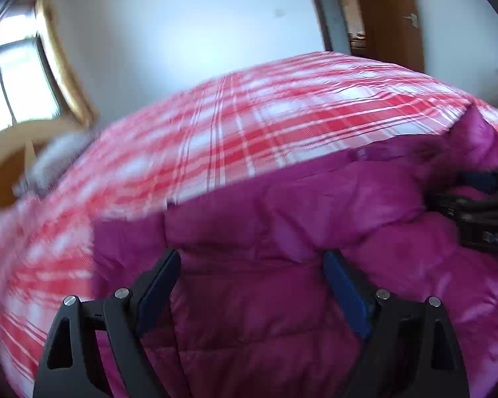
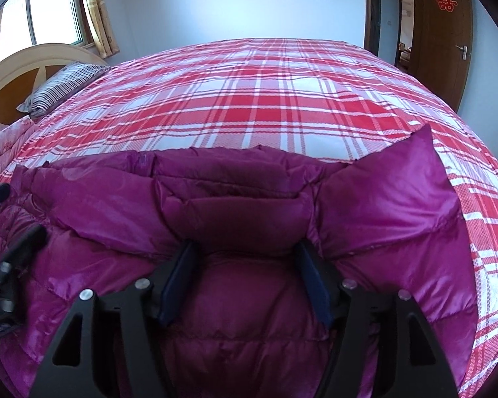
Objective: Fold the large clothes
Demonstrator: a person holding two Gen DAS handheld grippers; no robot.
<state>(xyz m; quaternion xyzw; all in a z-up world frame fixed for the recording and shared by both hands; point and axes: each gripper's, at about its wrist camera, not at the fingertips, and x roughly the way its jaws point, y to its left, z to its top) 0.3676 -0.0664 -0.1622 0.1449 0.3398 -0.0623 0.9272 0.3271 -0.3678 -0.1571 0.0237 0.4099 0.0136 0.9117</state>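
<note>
A magenta quilted down jacket (image 2: 242,205) lies bunched on a red and white plaid bed (image 2: 249,99); it also fills the lower part of the left wrist view (image 1: 282,219). My left gripper (image 1: 252,262) is open, its jaws wide apart just above the jacket. My right gripper (image 2: 245,252) is open too, its blue pads either side of a puffy fold of the jacket without pinching it. The right gripper shows at the right edge of the left wrist view (image 1: 478,212). The left gripper shows at the left edge of the right wrist view (image 2: 6,258).
A striped pillow (image 2: 63,83) lies at the bed's far left by a curved wooden headboard (image 2: 26,66). A window with curtains (image 2: 49,10) is behind it. A brown door (image 2: 445,39) stands at the far right. The left wrist view is motion-blurred.
</note>
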